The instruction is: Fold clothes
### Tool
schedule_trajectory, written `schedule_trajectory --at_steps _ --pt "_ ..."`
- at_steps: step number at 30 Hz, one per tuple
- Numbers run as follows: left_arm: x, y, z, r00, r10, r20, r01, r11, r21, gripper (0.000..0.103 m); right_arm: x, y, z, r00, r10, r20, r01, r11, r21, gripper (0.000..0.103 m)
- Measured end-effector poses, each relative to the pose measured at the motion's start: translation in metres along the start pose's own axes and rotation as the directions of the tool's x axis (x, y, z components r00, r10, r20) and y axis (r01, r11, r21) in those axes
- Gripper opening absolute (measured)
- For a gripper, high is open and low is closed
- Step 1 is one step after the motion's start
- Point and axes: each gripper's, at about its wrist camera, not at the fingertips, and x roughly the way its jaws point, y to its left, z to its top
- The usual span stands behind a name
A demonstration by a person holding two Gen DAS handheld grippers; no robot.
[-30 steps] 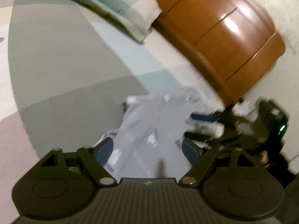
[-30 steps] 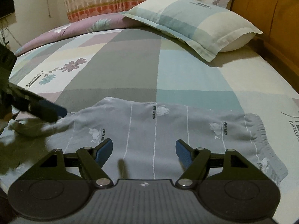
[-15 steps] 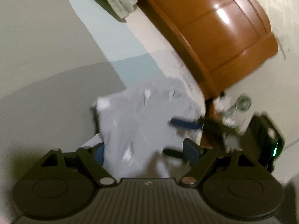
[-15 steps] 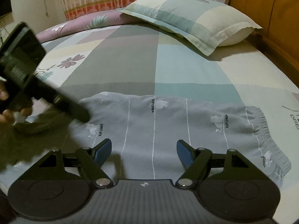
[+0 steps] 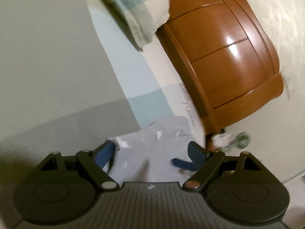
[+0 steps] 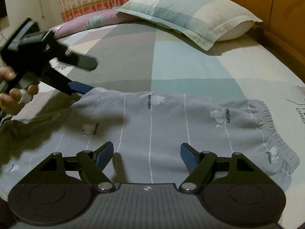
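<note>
**Grey shorts flat on the bed, both grips yet to be made**

Grey shorts (image 6: 171, 126) lie spread on the bed (image 6: 190, 66), below the pillow (image 6: 190, 13), elastic waistband toward the headboard (image 5: 219, 57). My right hand-held gripper (image 6: 146, 152) hovers released over their near edge. My left hand-held gripper (image 6: 80, 76) is also released, at the corner farthest from the headboard, touching nothing that I can see. I judge the risk there: closing too deep could pinch the bedsheet along with the fabric, or catch only one layer, dragging the fold crooked.
</note>
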Motion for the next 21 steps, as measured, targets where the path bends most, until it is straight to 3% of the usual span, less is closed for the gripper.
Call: schedule_trajectory --at_steps 6,11,15,21 --pt "-0.001 -0.007 -0.003 1.0 0.001 0.015 -0.001 1.0 -0.006 0.085 -0.004 -0.002 0.001 1.0 -0.007 0.004 0.007 1.0 -0.006 0.081" --pt "-0.004 -0.018 -0.02 0.999 -0.046 -0.022 0.047 0.999 0.018 0.086 -0.003 -0.002 0.0 1.0 -0.008 0.002 0.008 1.0 -0.004 0.082" --pt "0.015 -0.015 -0.023 0.998 -0.013 -0.056 0.014 1.0 0.025 0.086 -0.002 -0.002 -0.001 1.0 -0.009 0.001 0.009 1.0 -0.003 0.082" --pt "0.016 -0.02 0.007 0.997 0.019 0.075 -0.022 0.999 0.049 0.086 -0.001 -0.002 -0.002 1.0 -0.011 -0.001 0.011 1.0 -0.002 0.083"
